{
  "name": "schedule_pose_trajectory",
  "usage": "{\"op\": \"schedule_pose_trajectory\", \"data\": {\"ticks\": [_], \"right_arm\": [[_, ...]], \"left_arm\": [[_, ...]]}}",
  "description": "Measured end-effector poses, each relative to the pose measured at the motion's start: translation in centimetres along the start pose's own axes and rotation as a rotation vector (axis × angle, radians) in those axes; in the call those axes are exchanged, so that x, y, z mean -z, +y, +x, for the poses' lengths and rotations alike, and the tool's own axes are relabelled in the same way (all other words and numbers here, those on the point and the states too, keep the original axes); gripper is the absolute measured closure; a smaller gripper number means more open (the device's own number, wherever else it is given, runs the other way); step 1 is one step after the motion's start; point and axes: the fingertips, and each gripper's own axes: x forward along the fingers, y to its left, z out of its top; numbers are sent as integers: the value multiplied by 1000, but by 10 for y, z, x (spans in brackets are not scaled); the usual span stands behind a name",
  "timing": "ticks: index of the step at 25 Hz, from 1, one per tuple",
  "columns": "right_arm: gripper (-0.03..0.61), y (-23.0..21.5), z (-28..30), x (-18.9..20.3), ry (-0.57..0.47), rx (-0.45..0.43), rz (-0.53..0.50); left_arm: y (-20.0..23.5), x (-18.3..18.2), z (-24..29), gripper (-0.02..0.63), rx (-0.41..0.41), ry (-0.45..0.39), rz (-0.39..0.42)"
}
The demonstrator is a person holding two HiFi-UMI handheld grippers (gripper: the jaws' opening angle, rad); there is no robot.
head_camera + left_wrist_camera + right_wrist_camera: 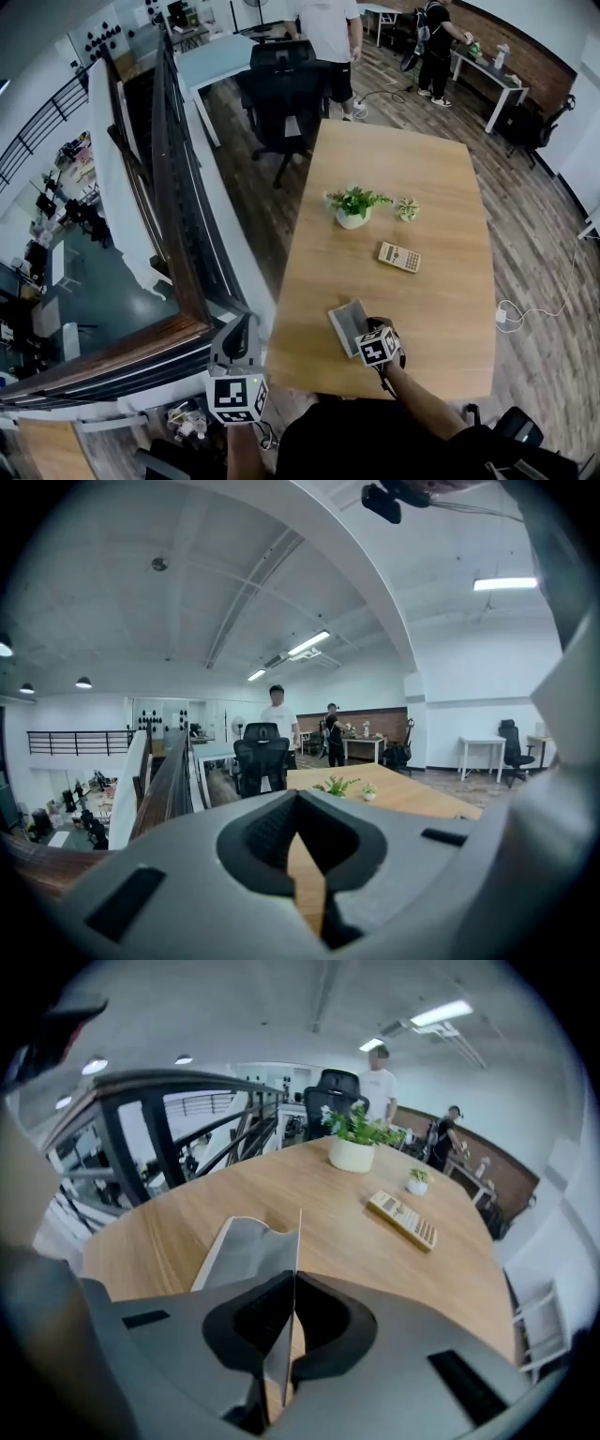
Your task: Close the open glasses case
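Grey and lying open, the case sits on the wooden table near its front edge. One thin flap stands up on edge, right between the jaws of the right gripper. In the right gripper view the case spreads out just ahead and left of the jaws. The right gripper is pinched on the upright flap, its pads pressed to either face.

Ahead and right of those jaws lies a beige calculator, well apart from the case. Beyond it stand a leafy plant in a white pot and a small plant to its right.

The left gripper hangs off the table's left edge, well left of the case and touching nothing. In its own view the left gripper has its jaws drawn close together, with only a sliver of tabletop showing through and nothing held.

Far ahead of both pairs of jaws, past the table's far end, is a black chair with a person just behind it.
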Motion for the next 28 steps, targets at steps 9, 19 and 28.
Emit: {"op": "schedule_pose_trajectory", "data": {"ticks": [9,19,28], "right_arm": [[546,44,-9,-3,-27,269,-717],[497,75,-8,6,-33,127,-731],[486,95,-1,24,34,-62,-621]], "left_arm": [[2,0,-4,617,-11,0,7],[2,11,-9,615,-7,14,-14],[0,14,-13,615,-5,15,-27]]}}
